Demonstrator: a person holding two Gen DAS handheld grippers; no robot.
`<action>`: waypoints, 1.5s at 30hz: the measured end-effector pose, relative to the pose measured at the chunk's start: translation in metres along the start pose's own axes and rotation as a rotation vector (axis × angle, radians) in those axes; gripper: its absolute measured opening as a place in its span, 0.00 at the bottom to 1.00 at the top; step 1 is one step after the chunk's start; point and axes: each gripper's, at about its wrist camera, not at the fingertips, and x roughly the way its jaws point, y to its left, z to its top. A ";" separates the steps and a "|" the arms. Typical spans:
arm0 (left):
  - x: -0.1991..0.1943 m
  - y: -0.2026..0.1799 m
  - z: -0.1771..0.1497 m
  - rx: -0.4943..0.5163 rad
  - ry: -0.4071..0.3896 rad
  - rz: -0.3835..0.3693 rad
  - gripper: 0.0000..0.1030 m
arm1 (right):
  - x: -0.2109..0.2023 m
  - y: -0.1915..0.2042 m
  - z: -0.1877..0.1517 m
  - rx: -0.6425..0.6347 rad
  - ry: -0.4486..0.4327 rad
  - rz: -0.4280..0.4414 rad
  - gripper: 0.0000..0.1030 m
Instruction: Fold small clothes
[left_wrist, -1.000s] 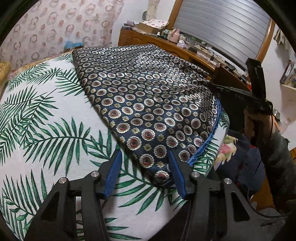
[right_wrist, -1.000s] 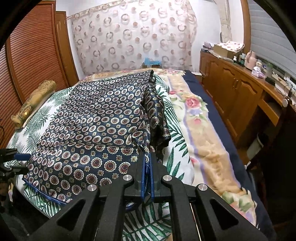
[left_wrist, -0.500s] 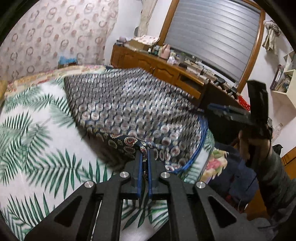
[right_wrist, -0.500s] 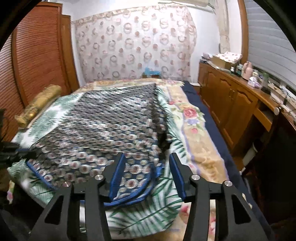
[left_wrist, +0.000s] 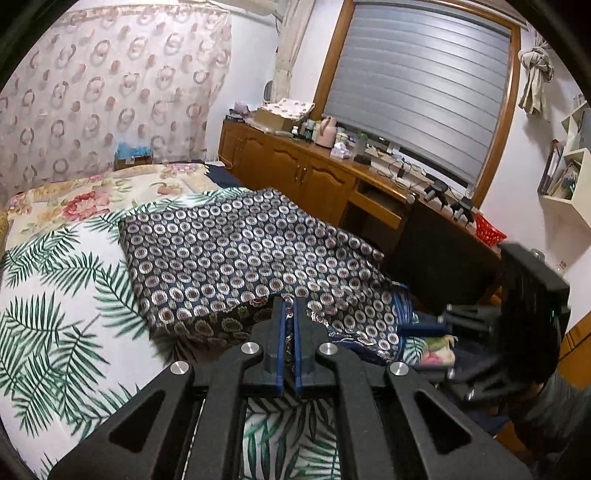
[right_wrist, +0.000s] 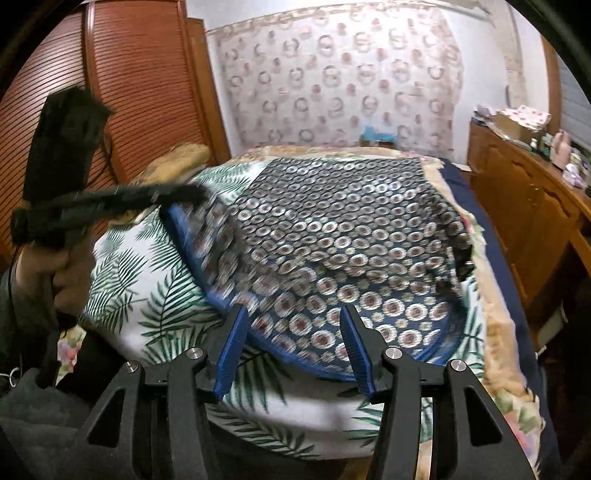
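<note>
A navy garment with a circle print and blue trim (left_wrist: 236, 254) lies on the bed's palm-leaf sheet (left_wrist: 55, 314); it also shows in the right wrist view (right_wrist: 343, 258). My left gripper (left_wrist: 289, 314) is shut on the garment's near edge and holds it lifted, so the darker underside shows. In the right wrist view the left gripper (right_wrist: 184, 195) is blurred, with the blue-trimmed corner hanging from it. My right gripper (right_wrist: 295, 328) is open and empty, just in front of the garment's trimmed hem. It shows blurred at the right of the left wrist view (left_wrist: 447, 317).
A wooden dresser (left_wrist: 295, 173) with clutter runs along the bed's right side under a shuttered window (left_wrist: 417, 81). A floral blanket (right_wrist: 498, 332) covers the bed's right part. Slatted wooden doors (right_wrist: 129, 92) stand at left, a patterned curtain (right_wrist: 340, 74) behind.
My left gripper shut on the garment's corner, then lifted it up and inward. My right gripper let go of the garment, opened, and drew back to the hem.
</note>
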 end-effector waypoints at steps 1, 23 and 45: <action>0.001 0.001 0.002 -0.001 -0.003 0.004 0.04 | 0.002 0.000 -0.001 -0.002 0.004 0.003 0.52; 0.011 0.024 0.009 -0.026 -0.013 0.045 0.04 | 0.054 -0.016 0.015 -0.060 0.081 -0.084 0.22; 0.028 0.087 0.047 -0.053 -0.008 0.185 0.04 | 0.078 -0.018 0.131 -0.183 -0.102 -0.127 0.04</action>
